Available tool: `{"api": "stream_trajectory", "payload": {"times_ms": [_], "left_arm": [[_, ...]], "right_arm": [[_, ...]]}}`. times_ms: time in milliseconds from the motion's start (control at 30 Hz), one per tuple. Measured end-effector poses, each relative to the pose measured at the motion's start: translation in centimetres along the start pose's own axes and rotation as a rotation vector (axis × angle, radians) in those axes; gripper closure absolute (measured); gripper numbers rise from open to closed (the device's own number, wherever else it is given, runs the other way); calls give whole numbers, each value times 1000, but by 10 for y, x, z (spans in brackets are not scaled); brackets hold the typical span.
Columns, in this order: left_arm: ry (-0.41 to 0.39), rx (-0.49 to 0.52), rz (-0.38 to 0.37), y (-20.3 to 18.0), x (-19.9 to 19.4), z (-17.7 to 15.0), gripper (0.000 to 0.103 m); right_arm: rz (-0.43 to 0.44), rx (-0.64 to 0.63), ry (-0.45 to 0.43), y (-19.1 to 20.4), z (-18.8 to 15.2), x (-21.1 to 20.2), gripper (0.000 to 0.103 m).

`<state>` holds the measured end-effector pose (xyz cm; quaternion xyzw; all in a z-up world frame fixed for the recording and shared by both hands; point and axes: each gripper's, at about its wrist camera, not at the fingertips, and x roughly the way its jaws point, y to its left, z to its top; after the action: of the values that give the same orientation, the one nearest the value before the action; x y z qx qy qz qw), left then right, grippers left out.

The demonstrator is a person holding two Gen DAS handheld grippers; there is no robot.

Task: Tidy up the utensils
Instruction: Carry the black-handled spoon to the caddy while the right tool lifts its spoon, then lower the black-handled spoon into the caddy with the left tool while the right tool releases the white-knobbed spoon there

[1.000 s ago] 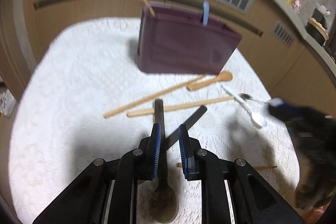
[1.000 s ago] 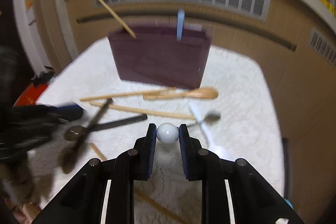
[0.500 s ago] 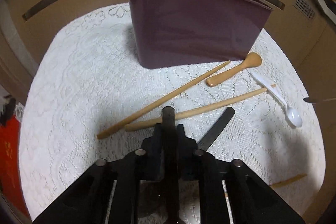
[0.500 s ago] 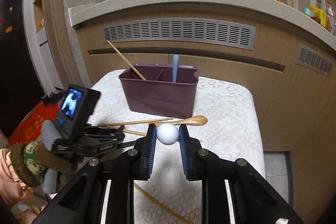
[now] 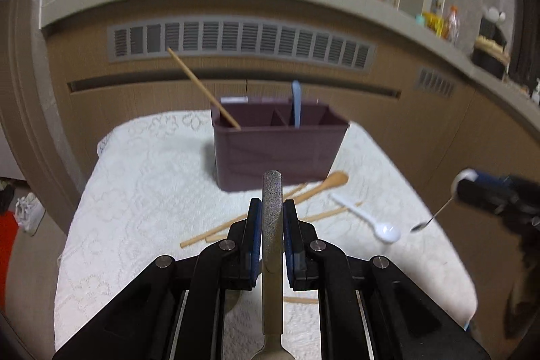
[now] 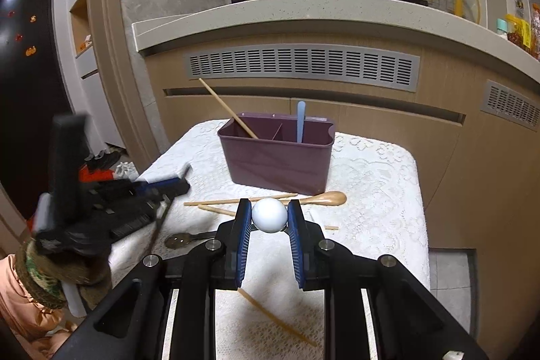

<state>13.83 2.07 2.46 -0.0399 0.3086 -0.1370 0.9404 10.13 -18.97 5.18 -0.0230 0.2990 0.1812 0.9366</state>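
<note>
A purple divided utensil holder [image 5: 276,150] stands at the back of the white lace table; it also shows in the right wrist view [image 6: 276,154]. It holds a wooden chopstick [image 5: 202,90] and a light blue handle [image 5: 296,103]. My left gripper [image 5: 272,208] is shut on a metal spoon's handle [image 5: 272,225], lifted above the table. My right gripper [image 6: 269,215] is shut on the white round end of a small metal spoon [image 6: 269,215]; its bowl hangs down in the left wrist view [image 5: 420,226]. On the table lie wooden chopsticks [image 5: 216,230], a wooden spoon [image 5: 329,183] and a white plastic spoon [image 5: 368,220].
Another metal spoon [image 6: 184,238] lies near the table's front left, and a chopstick [image 6: 276,317] near the front edge. A wooden cabinet with a grey vent [image 6: 300,63] rises behind the table. The table edge [image 6: 422,191] drops off at right.
Both grippers have risen and pulled back from the table, each keeping its utensil. The left one lifted the metal spoon off the cloth.
</note>
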Motion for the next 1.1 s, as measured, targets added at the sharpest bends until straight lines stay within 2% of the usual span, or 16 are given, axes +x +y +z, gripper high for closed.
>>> {"api": "stream_trajectory", "payload": {"times_ms": [133,267,367,467,600,700,833,967,1100], "left_arm": [[-74,4,-2,-2,-23,11,91],[-183,27,-39,-12,-47,37,91],[-296,35,-68,-16,-65,72,91],[-462,17,-112,-18,-84,114,91],[-598,72,-114,-22,-81,158,91],[-613,68,-116,-17,-56,180,91],[-579,58,-106,-8,-11,194,91],[-511,38,-105,4,30,190,91],[-424,-5,-103,24,65,180,91]], "right_arm": [[14,11,3,1,1,-1,82],[14,-23,-44,10,19,-12,82],[14,-60,-118,15,50,-29,82],[65,-50,-222,12,93,-48,82],[110,-48,-292,4,144,-50,82],[126,-44,-286,-5,170,-27,82],[154,-4,-226,-22,185,19,82],[180,57,-140,-36,183,69,82],[217,127,-10,-51,164,125,82]]}}
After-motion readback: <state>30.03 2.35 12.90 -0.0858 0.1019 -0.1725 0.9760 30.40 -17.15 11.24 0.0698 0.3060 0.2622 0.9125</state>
